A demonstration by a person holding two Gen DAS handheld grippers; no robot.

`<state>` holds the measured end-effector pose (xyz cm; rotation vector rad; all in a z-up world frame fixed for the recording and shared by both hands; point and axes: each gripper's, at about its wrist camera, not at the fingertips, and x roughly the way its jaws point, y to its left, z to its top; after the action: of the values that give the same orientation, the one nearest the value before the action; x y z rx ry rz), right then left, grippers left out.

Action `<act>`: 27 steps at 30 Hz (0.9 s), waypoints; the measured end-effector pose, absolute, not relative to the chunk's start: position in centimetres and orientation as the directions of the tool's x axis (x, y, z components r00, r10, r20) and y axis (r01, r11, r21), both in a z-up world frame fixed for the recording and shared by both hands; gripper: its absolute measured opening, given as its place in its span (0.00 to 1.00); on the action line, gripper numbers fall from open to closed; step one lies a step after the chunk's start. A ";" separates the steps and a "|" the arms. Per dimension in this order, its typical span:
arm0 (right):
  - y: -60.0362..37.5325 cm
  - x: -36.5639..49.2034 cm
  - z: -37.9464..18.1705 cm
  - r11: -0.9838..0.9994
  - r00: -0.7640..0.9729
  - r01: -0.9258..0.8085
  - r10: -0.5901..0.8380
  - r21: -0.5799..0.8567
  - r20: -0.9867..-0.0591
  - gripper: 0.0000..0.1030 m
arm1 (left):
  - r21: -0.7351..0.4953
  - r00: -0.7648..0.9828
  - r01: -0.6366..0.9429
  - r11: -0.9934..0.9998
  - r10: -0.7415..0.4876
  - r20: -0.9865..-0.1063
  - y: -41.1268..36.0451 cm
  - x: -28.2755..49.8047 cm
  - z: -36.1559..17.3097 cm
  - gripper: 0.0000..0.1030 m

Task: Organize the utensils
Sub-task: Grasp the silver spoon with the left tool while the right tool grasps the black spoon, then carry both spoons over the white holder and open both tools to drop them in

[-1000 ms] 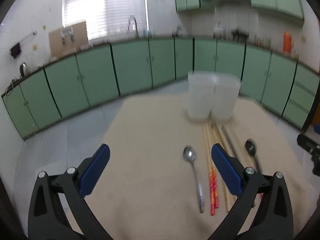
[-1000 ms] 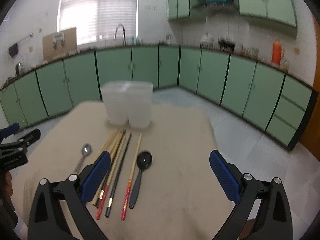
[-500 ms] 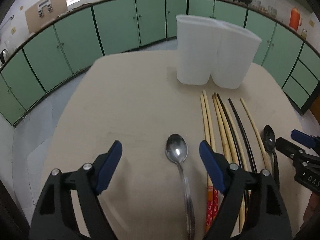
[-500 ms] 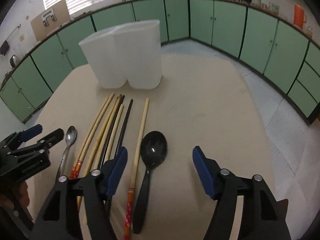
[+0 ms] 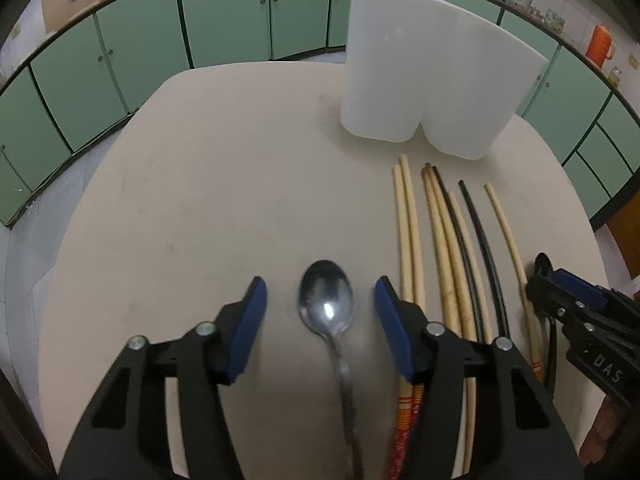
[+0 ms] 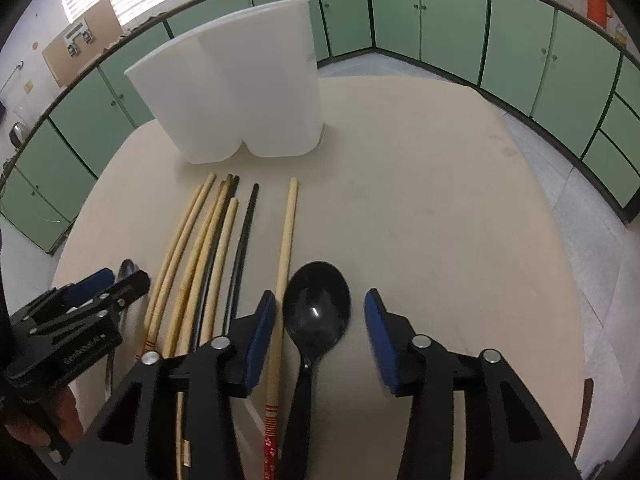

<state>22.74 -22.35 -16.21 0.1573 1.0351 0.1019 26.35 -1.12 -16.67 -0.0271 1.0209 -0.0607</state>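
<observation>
1. The step in hand looks like a double pick-up: each pair of tongs is set over its own spoon, in front of the white holder (image 5: pixel 436 92).
2. The left tongs (image 5: pixel 320 300) are closing with the metal spoon (image 5: pixel 327 304) between the blue pads; the pads stand clear of the bowl on both sides, so nothing is gripped yet.
3. The right tongs (image 6: pixel 320 312) are closing too, around the black spoon (image 6: pixel 316 308); the pads do not yet press on it, and the left pad sits just beside a lone pale chopstick (image 6: pixel 286 240).
4. The next move probably calls for closing on the narrow neck or handle, not the wide bowl, and for keeping that chopstick out of the right grip.
5. The metal spoon is shiny and thin-handled, likely slippery; the black one looks like glossy plastic with a broad oval bowl.
6. The chopsticks (image 5: pixel 444 240), slim rods in pale wood and black, some with red ends, lie side by side between the spoons, tips toward the holder.
7. The holder is smooth, matte, two-lobed and stands upright at the far side of the beige surface (image 5: pixel 200 200).
</observation>
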 end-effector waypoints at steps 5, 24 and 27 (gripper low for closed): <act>-22.1 22.5 -16.3 0.982 0.509 -0.012 0.168 0.188 -0.844 0.34 | -0.069 0.522 0.036 0.997 -0.077 -0.849 -1.5 26.1 -16.5 0.26; -24.4 19.8 -11.3 0.951 0.705 -0.124 0.286 0.284 -0.649 0.33 | -0.133 0.790 0.131 0.982 -0.184 -0.584 -0.8 20.5 -11.6 0.26; -24.2 19.8 -10.1 0.950 0.744 -0.150 0.291 0.274 -0.602 0.33 | -0.129 0.821 0.133 0.983 -0.182 -0.541 -0.9 20.2 -10.4 0.26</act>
<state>19.82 -24.18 -10.13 0.2136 0.6919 0.2438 20.22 -0.86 -10.43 -0.0865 0.5840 -0.1675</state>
